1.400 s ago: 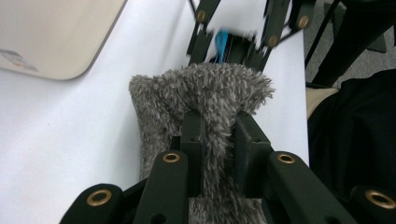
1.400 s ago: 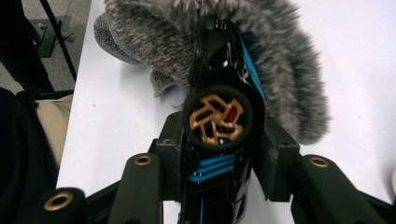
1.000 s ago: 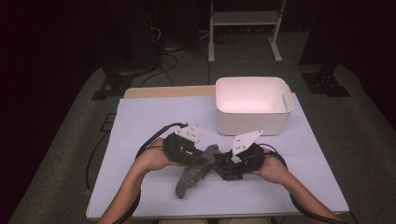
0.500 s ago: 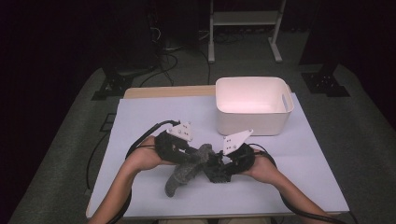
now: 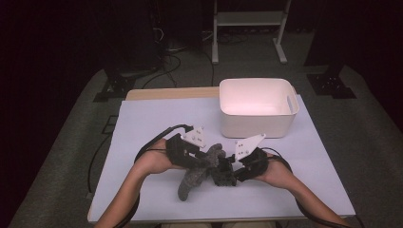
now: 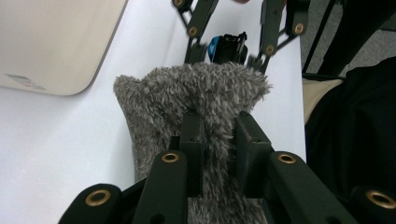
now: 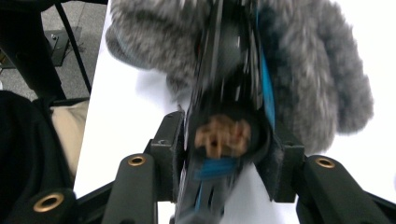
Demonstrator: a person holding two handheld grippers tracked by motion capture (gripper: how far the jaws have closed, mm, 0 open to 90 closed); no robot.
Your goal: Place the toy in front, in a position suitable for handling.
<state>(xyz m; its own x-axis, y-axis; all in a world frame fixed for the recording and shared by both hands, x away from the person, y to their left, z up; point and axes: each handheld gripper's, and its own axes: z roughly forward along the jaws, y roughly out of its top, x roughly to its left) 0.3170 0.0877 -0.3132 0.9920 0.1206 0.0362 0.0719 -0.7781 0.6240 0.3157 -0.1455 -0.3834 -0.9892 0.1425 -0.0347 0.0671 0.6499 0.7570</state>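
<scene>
A grey fuzzy sock (image 5: 192,178) lies on the white table cover (image 5: 142,123) between my two grippers. My left gripper (image 5: 202,161) is shut on a fold of the sock's (image 6: 196,93) open end, and its pads (image 6: 192,140) pinch the pile. My right gripper (image 5: 231,170) faces it with a black object with blue parts (image 7: 229,130) between its jaws. Those jaws have just been opening, and the object looks blurred between pads (image 7: 173,154) that no longer press on it. Behind that object is the sock (image 7: 308,70).
A white plastic bin (image 5: 256,124) stands at the back right of the cover, just beyond the grippers. The table's wooden edge (image 5: 171,92) shows at the back. Black stands and cables sit on the floor behind. A person's dark clothing is at the near edge.
Both hands drifted a little to the left with the sock and came back. The sock's toe has stayed on the cover.
</scene>
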